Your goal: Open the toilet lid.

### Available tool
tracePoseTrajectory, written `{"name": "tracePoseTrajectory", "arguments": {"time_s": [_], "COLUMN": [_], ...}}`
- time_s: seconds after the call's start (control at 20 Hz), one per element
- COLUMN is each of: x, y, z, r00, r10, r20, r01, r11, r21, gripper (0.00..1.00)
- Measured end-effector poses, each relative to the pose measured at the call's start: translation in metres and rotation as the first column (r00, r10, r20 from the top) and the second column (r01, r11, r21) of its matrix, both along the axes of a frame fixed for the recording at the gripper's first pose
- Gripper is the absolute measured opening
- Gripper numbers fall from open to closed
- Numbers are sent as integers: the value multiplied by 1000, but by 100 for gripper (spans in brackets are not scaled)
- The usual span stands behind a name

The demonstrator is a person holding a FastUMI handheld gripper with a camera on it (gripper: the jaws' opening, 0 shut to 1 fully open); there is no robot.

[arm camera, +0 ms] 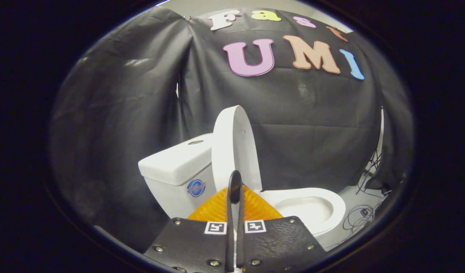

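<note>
A white toilet stands ahead of me, with its tank (175,167) on the left and its open bowl (312,208) on the right. The white lid (236,140) stands raised, nearly upright, leaning back toward the tank. My gripper (235,184) is shut, its two fingers pressed close together with only a thin slit between them. The tips rise in front of the lower part of the lid, at or just short of its surface. I cannot tell whether they touch it. The hinge area is hidden behind the fingers.
The black cloth wall hangs close behind the toilet and wraps round on the left. Loose cables (363,214) lie on the pale floor to the right of the bowl, near the cloth's lower edge.
</note>
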State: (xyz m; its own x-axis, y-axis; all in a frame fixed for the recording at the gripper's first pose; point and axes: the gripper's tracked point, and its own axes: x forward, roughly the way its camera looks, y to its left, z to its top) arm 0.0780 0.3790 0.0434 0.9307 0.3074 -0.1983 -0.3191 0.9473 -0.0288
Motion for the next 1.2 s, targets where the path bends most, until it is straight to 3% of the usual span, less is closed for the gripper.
{"name": "tracePoseTrajectory", "arguments": {"time_s": [0.8,1.2], "x": [-12,-30], "y": [26,31], "z": [-18,-4], "r00": [992,980], "r10": [110,188], "r20": [-68,-63], "r01": [-109,-186], "r11": [994,982], "r21": [12,37], "gripper": [7,11]}}
